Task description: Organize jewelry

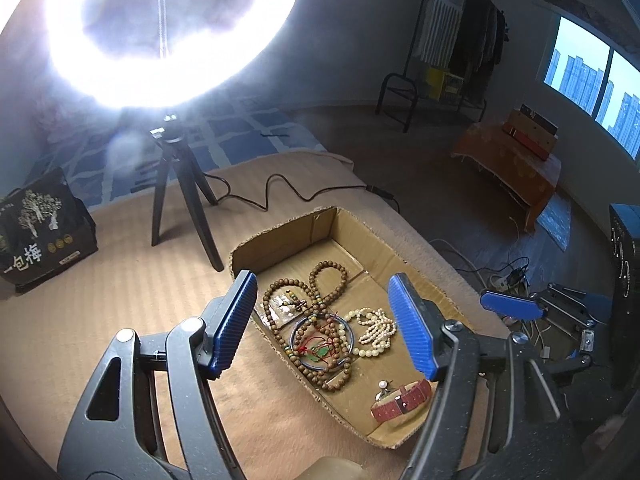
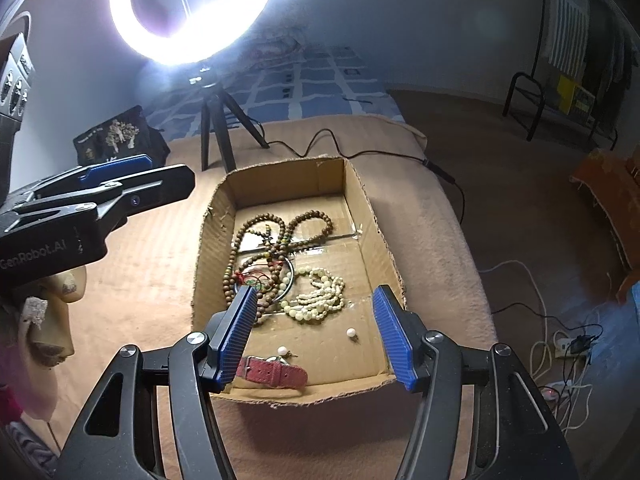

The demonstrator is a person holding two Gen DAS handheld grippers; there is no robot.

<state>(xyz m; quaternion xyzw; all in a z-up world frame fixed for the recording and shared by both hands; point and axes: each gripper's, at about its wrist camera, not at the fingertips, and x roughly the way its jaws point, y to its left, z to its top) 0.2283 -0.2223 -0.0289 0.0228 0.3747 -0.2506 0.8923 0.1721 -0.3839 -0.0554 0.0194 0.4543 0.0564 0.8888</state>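
While we hold our left gripper (image 1: 324, 324) and our right gripper (image 2: 318, 330) over the cardboard box (image 2: 374, 216), both have their blue pads wide apart and nothing sits between them. The box rests on a tan blanket (image 1: 100, 300), and all the jewelry lies inside it. A long string of brown wooden beads (image 2: 276, 236) loops across the middle. A thin round bangle (image 1: 322, 344) lies under part of it, with a bit of red cord and something green inside the ring. Just beside those is a heap of pale cream beads (image 2: 320, 296). Near the front wall of the box lies a red watch strap (image 2: 276, 372), with a small pearl earring (image 2: 283, 351) touching it. Another small white pearl (image 2: 351, 333) sits alone on the box floor. Behind the box stands a bright ring light (image 2: 192, 12) on a black tripod (image 2: 218, 128), and its black cable (image 2: 320, 140) snakes over the blanket. A dark bag (image 1: 40, 232) sits to the left, with white letters "包梅" on it. In the right wrist view, the side of our left gripper reads "GenRobot.AI". White cords and a power strip (image 2: 564, 344) lie on the floor to the right.
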